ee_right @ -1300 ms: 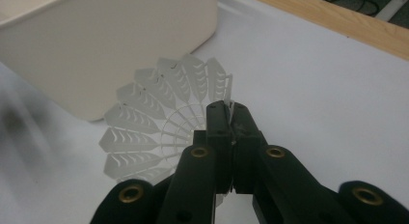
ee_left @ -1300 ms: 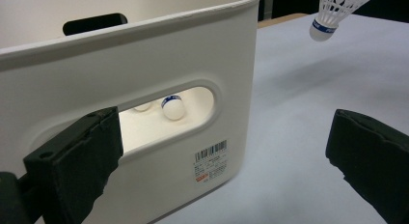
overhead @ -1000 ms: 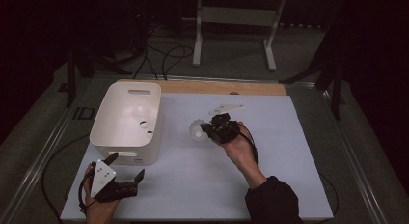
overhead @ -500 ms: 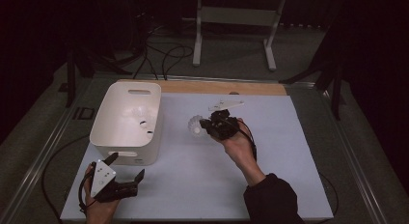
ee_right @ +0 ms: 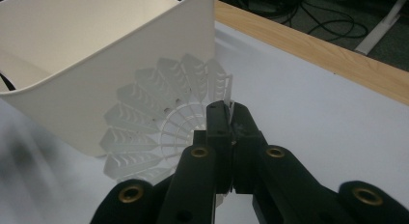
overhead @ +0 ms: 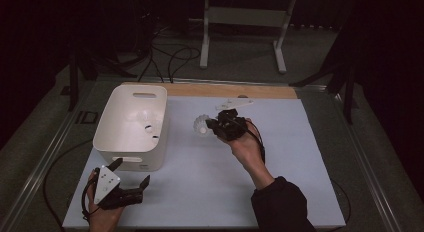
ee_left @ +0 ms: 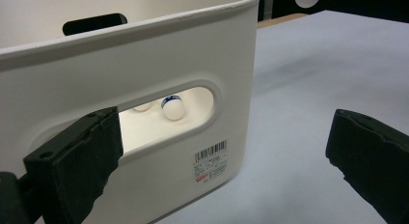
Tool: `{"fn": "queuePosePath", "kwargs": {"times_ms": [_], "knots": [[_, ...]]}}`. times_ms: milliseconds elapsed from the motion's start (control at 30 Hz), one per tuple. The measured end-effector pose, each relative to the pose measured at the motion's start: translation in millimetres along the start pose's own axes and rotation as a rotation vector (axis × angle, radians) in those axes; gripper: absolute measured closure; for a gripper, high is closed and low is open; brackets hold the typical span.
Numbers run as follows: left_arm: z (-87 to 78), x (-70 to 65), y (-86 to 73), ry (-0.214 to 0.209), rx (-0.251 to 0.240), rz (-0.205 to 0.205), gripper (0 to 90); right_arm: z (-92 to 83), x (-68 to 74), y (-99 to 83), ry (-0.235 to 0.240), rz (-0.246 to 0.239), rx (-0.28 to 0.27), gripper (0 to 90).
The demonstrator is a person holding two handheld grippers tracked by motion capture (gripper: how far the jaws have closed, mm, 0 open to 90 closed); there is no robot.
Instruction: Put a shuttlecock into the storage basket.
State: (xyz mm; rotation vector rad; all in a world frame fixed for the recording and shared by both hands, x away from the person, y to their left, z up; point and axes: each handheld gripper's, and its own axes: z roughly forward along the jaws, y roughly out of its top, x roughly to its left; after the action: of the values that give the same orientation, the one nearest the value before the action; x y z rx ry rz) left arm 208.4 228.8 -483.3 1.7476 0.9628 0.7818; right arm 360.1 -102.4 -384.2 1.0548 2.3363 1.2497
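A desk (overhead: 280, 182) covered in pale sheeting carries a white plastic bin (overhead: 131, 126) on its left side, with small white balls (ee_left: 172, 107) inside. At the near left, the left gripper (overhead: 131, 181) rests with jaws wide open. Right of the bin, the right gripper (overhead: 214, 126) holds a white plastic shuttlecock (ee_right: 159, 122), jaws closed on its skirt edge.

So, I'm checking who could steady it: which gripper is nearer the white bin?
Left. The left gripper sits just off the white bin's near wall; the right gripper, holding a shuttlecock, is off to its side.
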Motion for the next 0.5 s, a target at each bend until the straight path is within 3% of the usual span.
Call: {"fn": "queuePosePath", "kwargs": {"times_ms": [500], "knots": [[-0.1,0.2,0.0,0.001,0.001,0.001,0.2,0.6,0.1,11.2,-0.008,0.006,-0.024,88.9]]}}
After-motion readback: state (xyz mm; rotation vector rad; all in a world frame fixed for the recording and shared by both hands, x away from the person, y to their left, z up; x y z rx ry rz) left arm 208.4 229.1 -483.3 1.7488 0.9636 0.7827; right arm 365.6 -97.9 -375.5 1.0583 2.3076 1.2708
